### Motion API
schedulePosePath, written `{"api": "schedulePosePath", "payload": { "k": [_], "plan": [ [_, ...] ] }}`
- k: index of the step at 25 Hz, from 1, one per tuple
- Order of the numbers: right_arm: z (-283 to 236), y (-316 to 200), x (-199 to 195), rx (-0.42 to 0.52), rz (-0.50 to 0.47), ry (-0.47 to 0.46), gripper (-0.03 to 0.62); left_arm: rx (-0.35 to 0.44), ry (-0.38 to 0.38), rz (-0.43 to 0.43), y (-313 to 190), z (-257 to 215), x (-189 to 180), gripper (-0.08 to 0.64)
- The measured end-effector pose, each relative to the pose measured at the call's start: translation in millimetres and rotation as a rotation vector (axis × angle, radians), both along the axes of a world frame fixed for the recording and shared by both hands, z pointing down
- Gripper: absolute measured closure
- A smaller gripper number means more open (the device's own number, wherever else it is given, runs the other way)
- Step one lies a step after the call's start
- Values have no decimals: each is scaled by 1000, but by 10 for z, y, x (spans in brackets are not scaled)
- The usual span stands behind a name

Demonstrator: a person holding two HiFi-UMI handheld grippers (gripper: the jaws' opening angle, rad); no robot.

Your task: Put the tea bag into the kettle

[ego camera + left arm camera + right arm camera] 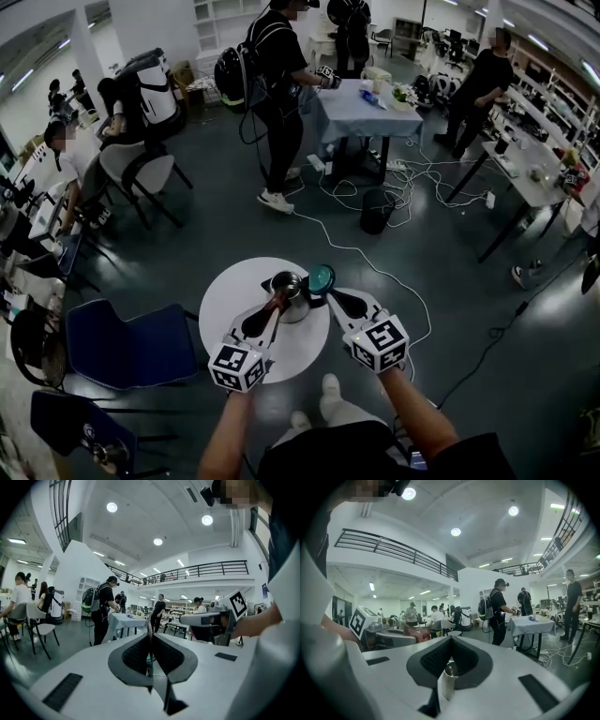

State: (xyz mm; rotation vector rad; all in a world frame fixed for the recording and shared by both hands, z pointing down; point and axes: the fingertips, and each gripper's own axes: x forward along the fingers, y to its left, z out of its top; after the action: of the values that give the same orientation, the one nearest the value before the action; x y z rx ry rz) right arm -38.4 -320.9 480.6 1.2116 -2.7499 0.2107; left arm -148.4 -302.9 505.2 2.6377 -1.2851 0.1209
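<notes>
One kettle [296, 306]; left tool [150, 645] pinches one tea bag [278, 299], right tool [450, 652] one lid [322, 278].

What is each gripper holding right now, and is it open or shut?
The left gripper is shut on the tea bag.
The right gripper is shut on the teal lid, by its metal knob.

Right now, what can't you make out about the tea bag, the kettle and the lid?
Inside of the kettle: head view, too small and dark; both gripper views miss it.
The tea bag: head view, a small brownish blur; left gripper view, only a thin edge in the shut left claw.
The lid: right gripper view, the right claw hides all but a metal stub.
</notes>
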Motion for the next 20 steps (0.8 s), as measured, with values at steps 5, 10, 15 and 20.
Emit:
{"api": "schedulePosePath", "payload": {
  "k": [5, 10, 15, 20],
  "plan": [
    [106, -248, 52, -35, -19, -9, 575, -50, -34, -3, -253, 262, 75, 523],
    [164, -531, 124, -61, -38, -18, 575, -83, -52, -9, -577, 435, 160, 523],
    [317, -738, 140, -82, -58, -15, 575, -118, -84, -13, -824, 676, 178, 523],
    [446, -966, 170, -103, -74, -7, 575, -146, -143, -26, -1114, 846, 194, 523]
  ]
}}
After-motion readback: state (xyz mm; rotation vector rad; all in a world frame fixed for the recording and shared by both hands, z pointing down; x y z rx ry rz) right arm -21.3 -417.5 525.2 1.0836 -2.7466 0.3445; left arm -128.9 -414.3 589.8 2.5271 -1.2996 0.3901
